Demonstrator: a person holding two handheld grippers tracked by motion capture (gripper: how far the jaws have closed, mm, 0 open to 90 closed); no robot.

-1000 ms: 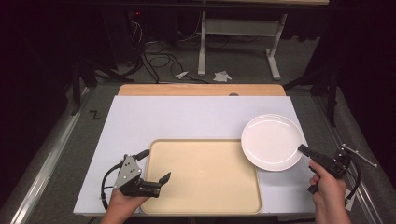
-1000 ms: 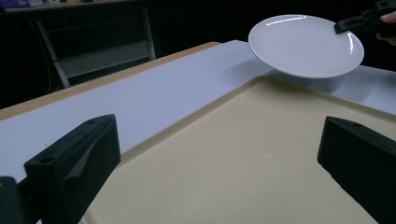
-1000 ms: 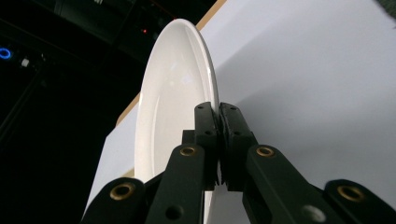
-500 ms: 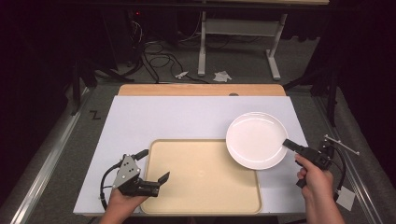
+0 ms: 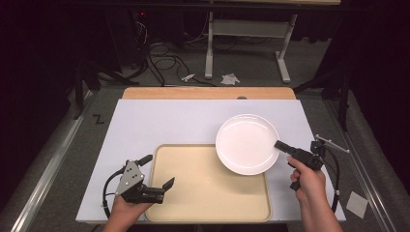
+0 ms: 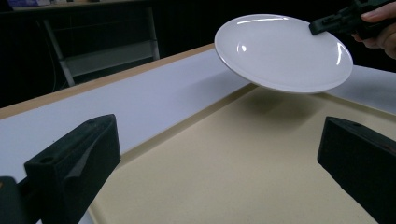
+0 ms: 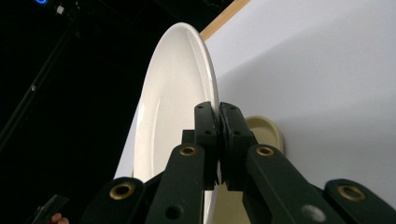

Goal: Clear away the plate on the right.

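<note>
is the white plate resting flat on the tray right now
No, the white plate hangs tilted above the tray, pinched at its rim by the right gripper.

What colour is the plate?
The plate is plain white and glossy; the left gripper view shows it best.

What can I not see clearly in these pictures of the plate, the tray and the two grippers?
- Underside of the white plate: faces away in the high view, in shadow in the left gripper view.
- Tray corner beneath the plate: covered by it in the high view.
- Plate rim inside the right gripper: hidden by the closed jaws.
- Left gripper body: cut off by the bottom edge in the left gripper view.
- Small white scraps on the floor: too small to identify.
</note>
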